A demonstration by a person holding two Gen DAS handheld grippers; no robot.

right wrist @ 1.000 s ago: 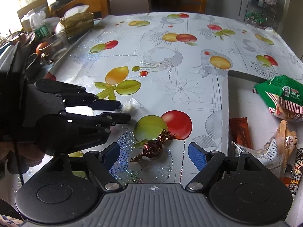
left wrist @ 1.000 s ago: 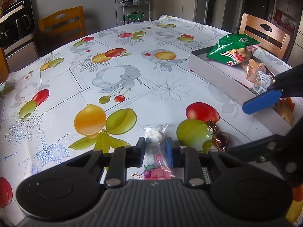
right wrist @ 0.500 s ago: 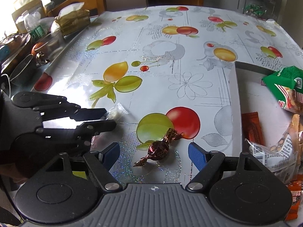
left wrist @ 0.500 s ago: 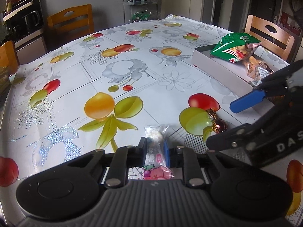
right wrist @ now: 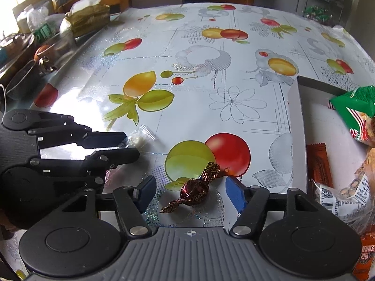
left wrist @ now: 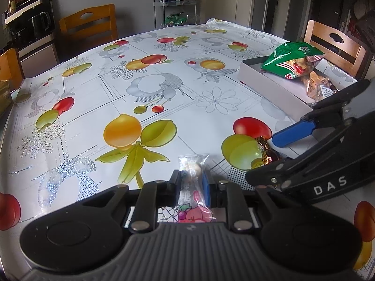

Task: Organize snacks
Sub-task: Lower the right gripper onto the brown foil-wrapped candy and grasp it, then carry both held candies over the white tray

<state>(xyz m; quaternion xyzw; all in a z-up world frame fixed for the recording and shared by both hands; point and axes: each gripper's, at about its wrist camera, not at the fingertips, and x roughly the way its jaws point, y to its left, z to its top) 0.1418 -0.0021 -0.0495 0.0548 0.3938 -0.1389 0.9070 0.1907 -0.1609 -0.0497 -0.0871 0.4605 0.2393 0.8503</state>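
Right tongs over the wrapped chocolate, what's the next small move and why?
Probably finish closing. The right tongs straddle the chocolate candy, jaws closing but the pads not yet on it, and it still lies on the tablecloth. The left tongs already pinch the clear candy packet.

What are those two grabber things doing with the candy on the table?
A person is tidying snacks into the white box using two handheld grippers. The left gripper has its jaws shut on a small clear candy packet. The right gripper sits low over a chocolate in a dark red wrapper lying on the fruit-print tablecloth; its jaws are closing on either side of it, not yet touching. A green bag and other snacks already lie in the box.
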